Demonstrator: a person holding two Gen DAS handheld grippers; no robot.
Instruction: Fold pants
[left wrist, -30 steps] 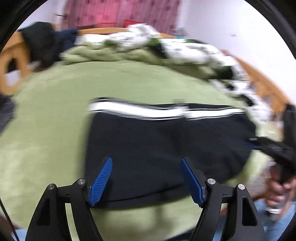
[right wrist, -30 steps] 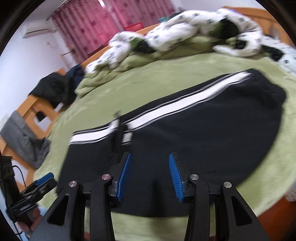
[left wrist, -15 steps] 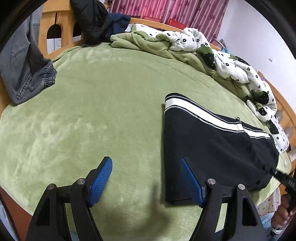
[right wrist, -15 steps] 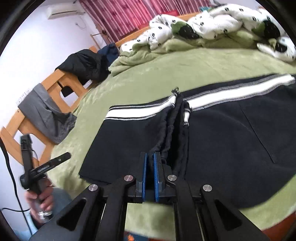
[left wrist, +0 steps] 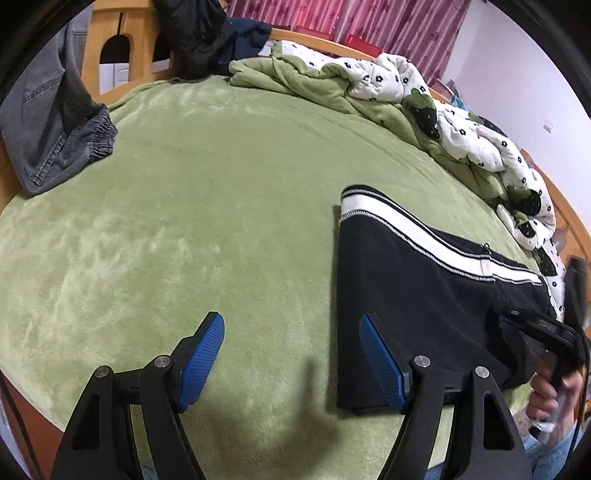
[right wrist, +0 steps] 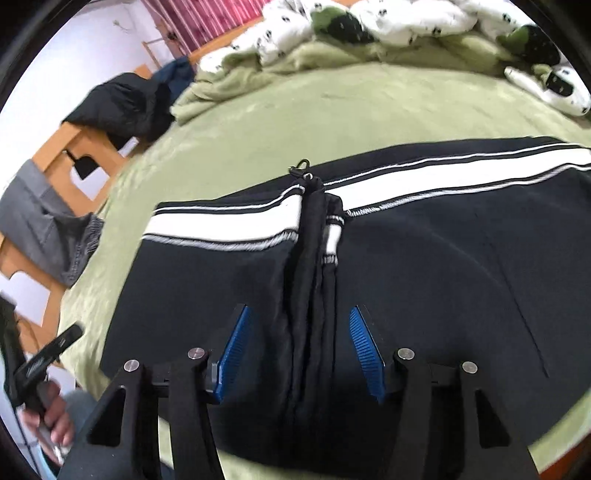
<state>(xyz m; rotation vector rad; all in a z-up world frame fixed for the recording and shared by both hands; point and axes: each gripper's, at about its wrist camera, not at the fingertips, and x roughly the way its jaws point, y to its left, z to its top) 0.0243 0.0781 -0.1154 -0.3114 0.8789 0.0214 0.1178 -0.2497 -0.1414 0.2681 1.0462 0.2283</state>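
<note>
Right claw point(right wrist: 299, 349) spread above pants point(right wrist: 424, 266), no lettering legible

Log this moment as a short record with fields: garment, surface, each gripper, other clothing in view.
garment: black pants with a white side stripe, lying flat and folded over, a bunched ridge of fabric across the middle
surface: green blanket on a wooden-framed bed
left gripper: open, over the blanket at the pants' left edge, holding nothing
right gripper: open, fingers either side of the bunched ridge
other clothing: grey jeans draped at the bed's edge; dark jacket on the bed frame; flowered quilt heaped along the far side
</note>
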